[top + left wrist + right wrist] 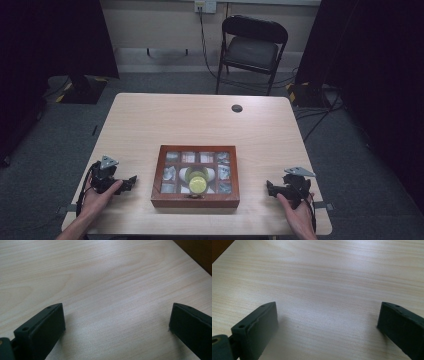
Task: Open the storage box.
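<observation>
Wooden compartment box [195, 176] sits near the worktop's [200, 120] front edge, centred for reach; you rest the left gripper [131, 181] and right gripper [269, 187] beside it, jaws released, empty.

light wooden table [200, 120] bears a compartmented wooden box [195, 202].

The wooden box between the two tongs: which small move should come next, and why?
Probably bring the right tongs inward to the wooden box, likely toward its front latch. Both tongs, also the left tongs, rest open and empty on the table beside the box, whose glass lid looks closed over the yellow-capped item.
</observation>
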`<state>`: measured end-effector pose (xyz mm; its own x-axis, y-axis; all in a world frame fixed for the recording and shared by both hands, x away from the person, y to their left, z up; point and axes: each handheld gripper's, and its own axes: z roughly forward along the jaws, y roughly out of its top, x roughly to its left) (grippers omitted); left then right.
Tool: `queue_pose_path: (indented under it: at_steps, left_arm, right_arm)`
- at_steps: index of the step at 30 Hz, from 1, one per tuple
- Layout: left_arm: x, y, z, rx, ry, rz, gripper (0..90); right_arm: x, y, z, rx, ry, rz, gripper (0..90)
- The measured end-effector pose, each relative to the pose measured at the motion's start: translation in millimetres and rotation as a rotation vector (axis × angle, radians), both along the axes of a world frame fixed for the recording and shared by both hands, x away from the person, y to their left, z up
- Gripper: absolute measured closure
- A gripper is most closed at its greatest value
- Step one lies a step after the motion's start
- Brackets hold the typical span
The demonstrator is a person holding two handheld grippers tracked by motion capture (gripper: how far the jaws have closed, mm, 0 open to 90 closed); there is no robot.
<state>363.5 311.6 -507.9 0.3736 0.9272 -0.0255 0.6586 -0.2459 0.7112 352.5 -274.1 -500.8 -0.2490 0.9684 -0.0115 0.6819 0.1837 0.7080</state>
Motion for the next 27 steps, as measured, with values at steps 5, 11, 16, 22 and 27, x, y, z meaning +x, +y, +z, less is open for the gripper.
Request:
queue_pose_path:
  at_steps: [5, 11, 16, 22, 27]
  left_arm:
    - [0.1, 0.1, 0.0, -0.001, 0.001, -0.002, 0.0]
    - [0.3, 0.1, 0.3, 0.002, -0.001, 0.0, 0.3]
    - [-1.3, -1.1, 2.9, 0.003, 0.003, -0.001, 4.9]
    - [-4.6, -1.1, 6.5, 0.013, 0.011, -0.029, 15.7]
    - [-5.1, 0.2, 10.0, -0.009, 0.023, -0.05, 18.9]
  right_arm:
    - [1.2, 1.8, -0.2, -0.003, 0.003, -0.007, 0.0]
    - [0.3, 0.4, -0.2, -0.004, 0.007, 0.001, 0.0]
    - [2.8, -2.0, -0.3, -0.005, 0.008, 0.033, 0.0]
    - [3.0, -2.4, -0.3, -0.005, 0.009, 0.04, 0.0]
    - [2.7, -2.2, -0.2, -0.007, 0.008, 0.042, 0.0]
